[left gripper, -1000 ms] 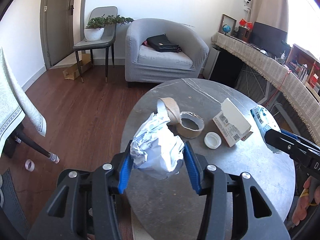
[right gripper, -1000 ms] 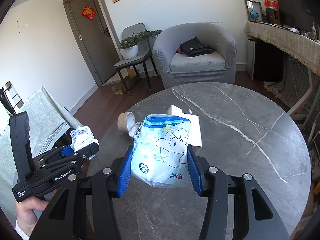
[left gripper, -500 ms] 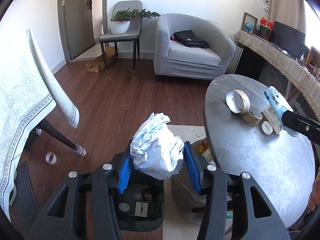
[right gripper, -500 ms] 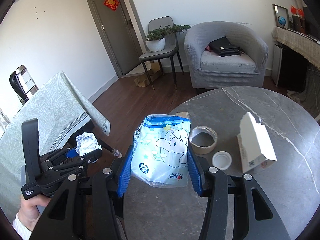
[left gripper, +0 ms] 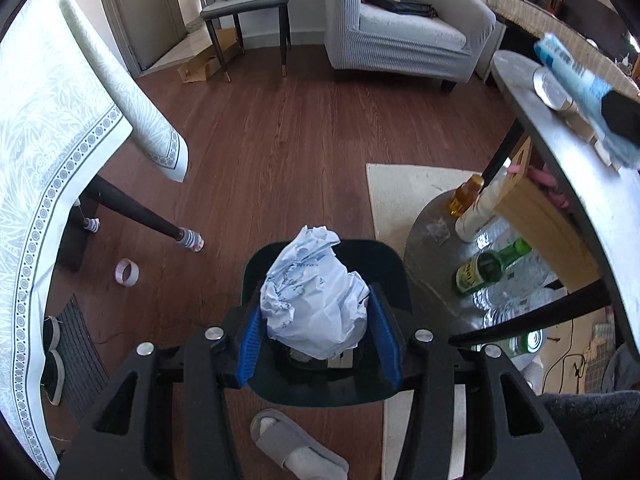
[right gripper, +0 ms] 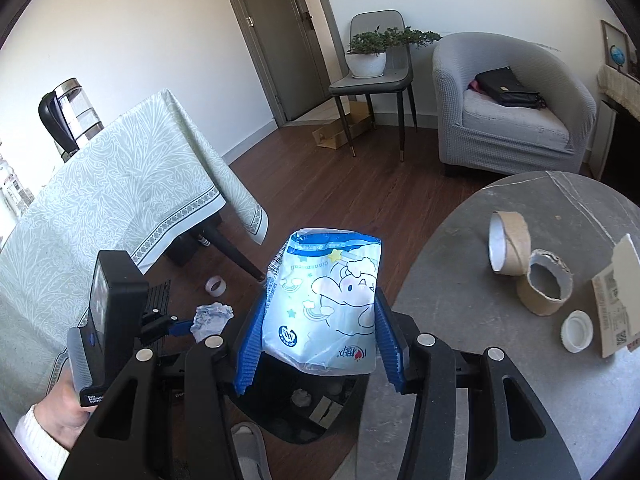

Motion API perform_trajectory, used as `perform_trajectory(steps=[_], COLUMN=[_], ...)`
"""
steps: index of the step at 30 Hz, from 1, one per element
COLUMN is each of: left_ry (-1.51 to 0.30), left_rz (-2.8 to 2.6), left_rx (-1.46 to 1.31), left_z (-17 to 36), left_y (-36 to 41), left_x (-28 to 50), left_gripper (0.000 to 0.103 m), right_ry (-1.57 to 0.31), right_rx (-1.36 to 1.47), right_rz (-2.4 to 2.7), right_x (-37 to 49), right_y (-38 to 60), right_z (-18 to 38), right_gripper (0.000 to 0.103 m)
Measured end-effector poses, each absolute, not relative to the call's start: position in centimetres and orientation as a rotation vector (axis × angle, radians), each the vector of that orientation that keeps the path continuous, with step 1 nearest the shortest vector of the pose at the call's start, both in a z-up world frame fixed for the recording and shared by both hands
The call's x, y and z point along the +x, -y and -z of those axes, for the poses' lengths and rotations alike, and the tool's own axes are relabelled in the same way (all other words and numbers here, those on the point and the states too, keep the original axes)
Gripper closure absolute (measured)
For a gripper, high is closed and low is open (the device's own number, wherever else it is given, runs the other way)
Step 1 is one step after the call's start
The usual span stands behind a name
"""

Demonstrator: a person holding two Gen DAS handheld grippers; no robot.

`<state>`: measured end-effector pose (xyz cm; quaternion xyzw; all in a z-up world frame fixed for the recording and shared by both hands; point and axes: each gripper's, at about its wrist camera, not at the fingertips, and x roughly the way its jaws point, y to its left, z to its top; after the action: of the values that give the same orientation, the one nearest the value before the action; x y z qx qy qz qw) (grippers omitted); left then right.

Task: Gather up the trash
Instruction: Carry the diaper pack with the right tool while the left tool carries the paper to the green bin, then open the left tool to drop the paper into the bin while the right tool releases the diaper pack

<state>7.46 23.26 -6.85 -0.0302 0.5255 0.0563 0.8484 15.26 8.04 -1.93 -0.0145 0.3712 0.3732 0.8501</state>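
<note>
2 pieces of trash are in hand. The left hand-held gripper [left gripper: 318, 338] is clenched on a crumpled paper ball [left gripper: 314, 300], its blue pads pressed against both sides of the wad, and it hangs directly over a black trash bin [left gripper: 328, 376] that stands on the wooden floor [left gripper: 280, 140]. The right hand-held gripper [right gripper: 318, 340] grasps a blue and white plastic wrapper [right gripper: 324, 300] printed with a cartoon figure, held upright between its blue pads above the same bin, just beside the rim of the round grey tabletop [right gripper: 540, 360]. In the right wrist view the left gripper shows at the lower left with the paper wad between its fingers. On the tabletop lie 2 cardboard tape cores [right gripper: 510, 246], touching each other, with a white bottle cap [right gripper: 576, 330] near them and an opened small carton [right gripper: 616, 308] just beside the cap. Inside the bin a few small scraps sit on the bottom. A roll of tape [left gripper: 127, 272] rests on the floor near a table leg, and a grey slipper [left gripper: 296, 450] lies close to the bin.
</note>
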Motion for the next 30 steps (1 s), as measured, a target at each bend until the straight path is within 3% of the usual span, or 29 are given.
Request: perform_trajectory(steps=[6, 9, 21, 30], left_ry=[-1.235, -1.257, -1.210, -1.155], left_rz=[-0.101, -0.090, -0.104, -0.115], left_rx=[-0.051, -0.038, -0.074, -0.117], left_z=[10.0, 10.7, 9.3, 7.9], left_y=[-24.5, -25.0, -27.6, -29.7], left_x=[6.8, 6.3, 4.8, 3.7], left_gripper=[0.050, 0.041, 0.042, 0.049], right_ry=[-0.812, -0.831, -0.966, -1.093], right_rx=[-0.064, -0.084, -0.189, -0.207], right_rz=[-0.811, -0.823, -0.834, -0.853], right_x=[15.2, 15.2, 15.3, 15.7], right_y=[-11.4, -13.1, -19.2, -21.9], right_z=[3.3, 4.2, 9.9, 14.3], right_gripper=[0.052, 0.052, 0.052, 0.052])
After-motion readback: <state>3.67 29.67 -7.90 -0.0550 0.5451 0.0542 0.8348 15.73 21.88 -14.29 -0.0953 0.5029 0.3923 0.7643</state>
